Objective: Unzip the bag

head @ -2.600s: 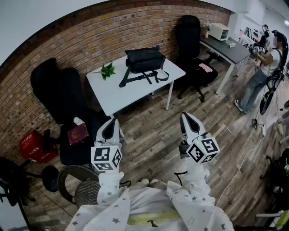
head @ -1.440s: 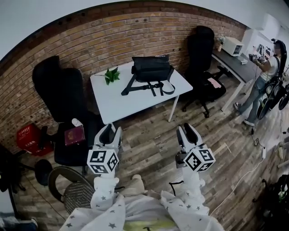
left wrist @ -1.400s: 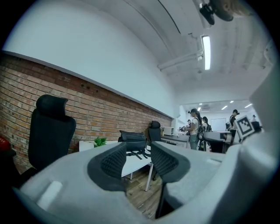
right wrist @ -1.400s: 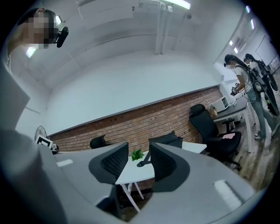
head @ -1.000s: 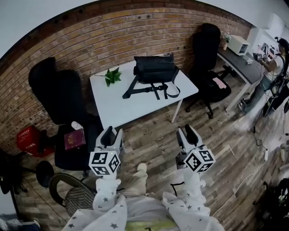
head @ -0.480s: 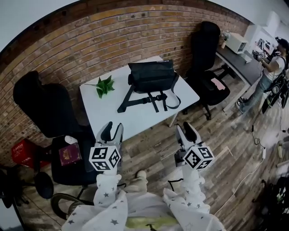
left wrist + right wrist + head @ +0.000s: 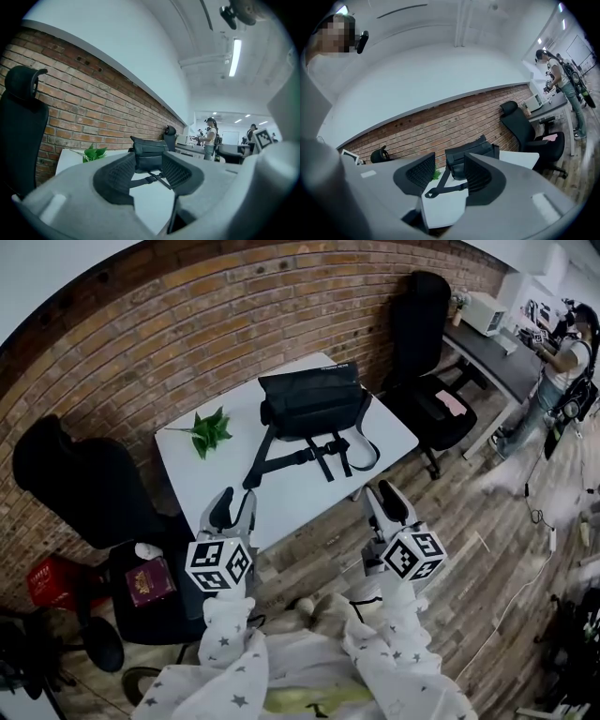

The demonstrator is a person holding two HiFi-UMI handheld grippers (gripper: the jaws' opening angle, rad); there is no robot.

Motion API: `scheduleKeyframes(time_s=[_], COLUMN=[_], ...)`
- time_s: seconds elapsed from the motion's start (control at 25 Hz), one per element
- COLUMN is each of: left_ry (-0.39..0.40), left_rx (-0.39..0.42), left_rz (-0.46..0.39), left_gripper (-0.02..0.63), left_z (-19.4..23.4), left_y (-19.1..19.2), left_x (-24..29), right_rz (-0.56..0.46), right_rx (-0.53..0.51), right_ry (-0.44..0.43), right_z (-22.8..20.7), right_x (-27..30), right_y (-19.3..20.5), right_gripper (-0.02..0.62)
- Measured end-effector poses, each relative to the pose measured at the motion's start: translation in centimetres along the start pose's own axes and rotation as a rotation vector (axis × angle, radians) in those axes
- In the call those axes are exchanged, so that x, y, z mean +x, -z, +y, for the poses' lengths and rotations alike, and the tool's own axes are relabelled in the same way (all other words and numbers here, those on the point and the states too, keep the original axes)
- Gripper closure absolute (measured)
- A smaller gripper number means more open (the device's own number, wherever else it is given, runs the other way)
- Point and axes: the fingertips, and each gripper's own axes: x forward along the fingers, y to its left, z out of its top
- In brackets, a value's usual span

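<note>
A: How much room is there around the white rectangular desk (image 7: 217,486)?

B: Its far long edge runs along the red brick wall (image 7: 187,324). One black high-backed office chair (image 7: 80,488) stands off the left end and another black office chair (image 7: 422,352) off the right end. Wooden plank floor (image 7: 487,521) stretches away to the right.

A: And the claws?

B: The left claw (image 7: 234,504) and the right claw (image 7: 380,495) both hover by the near long edge. Each has its jaws spread wide with nothing gripped. Bare desk top lies between them and the bag.

A: Where exactly is it?

B: The black fabric shoulder bag (image 7: 314,399) sits on the far right part of the desk, close to the wall. Its black webbing strap (image 7: 281,460) trails toward the middle. A green leafy sprig (image 7: 208,430) lies to its left, apart from it.

A: Anything showing inside?

B: No, its top looks closed, and the zip is too small to make out. A red plastic crate (image 7: 47,579) stands on the floor at the left, but I cannot tell what it holds. A dark red book (image 7: 150,579) rests on the left chair's seat.
</note>
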Motion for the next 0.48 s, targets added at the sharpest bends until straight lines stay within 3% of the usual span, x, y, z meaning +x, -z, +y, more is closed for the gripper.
scheduleKeyframes(time_s=[0.48], left_ry=[-0.030], left_rx=[-0.038], left_rz=[0.030], left_gripper=[0.430], left_z=[2.7], left_y=[0.8], left_x=[3.1], right_rz=[0.048], right_rx=[0.025], right_ry=[-0.024], right_z=[-1.0], right_x=[5.1], right_y=[1.3], right_gripper=[0.410])
